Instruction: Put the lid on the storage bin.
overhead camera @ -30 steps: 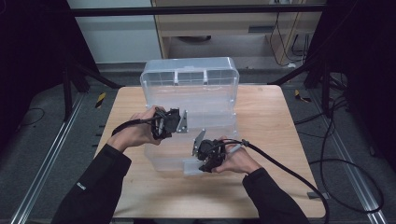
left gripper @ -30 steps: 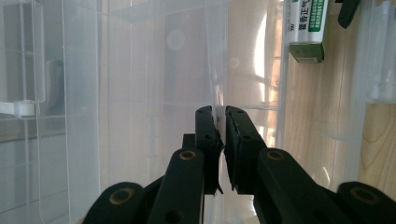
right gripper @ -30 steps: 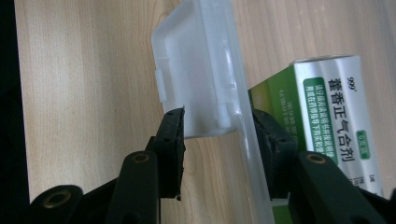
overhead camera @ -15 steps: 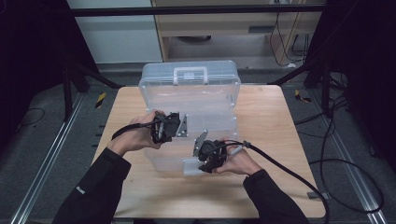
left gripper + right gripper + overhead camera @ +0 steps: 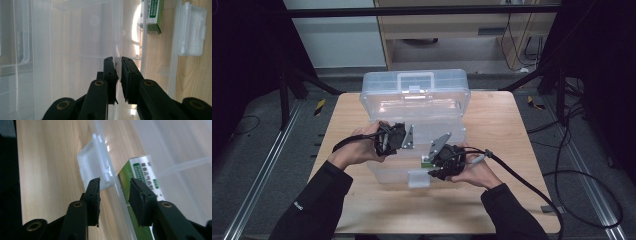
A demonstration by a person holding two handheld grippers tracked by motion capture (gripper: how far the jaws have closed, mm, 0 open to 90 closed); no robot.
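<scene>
A clear plastic storage box [image 5: 394, 172] sits mid-table with its lid [image 5: 414, 95] standing up at the back. My left gripper [image 5: 409, 138] reaches in from the left and is shut on a thin clear wall of the box [image 5: 118, 62]. My right gripper [image 5: 431, 167] is at the front wall by the white latch [image 5: 418, 178]. Its jaws [image 5: 115, 186] straddle that wall, with the latch [image 5: 93, 162] on one side and a green and white carton [image 5: 142, 172] on the other. They have just been closing, and a gap still shows at the pads.
The wooden table [image 5: 512, 130] has bare wood on both sides of the box and in front of it. A thick black cable [image 5: 532, 182] trails from the right gripper off the right edge. The carton [image 5: 152, 17] and latch [image 5: 191, 32] lie beyond the left jaws.
The right gripper has shifted slightly up and to the right at the box's front wall. The left hand and the box stay put.
</scene>
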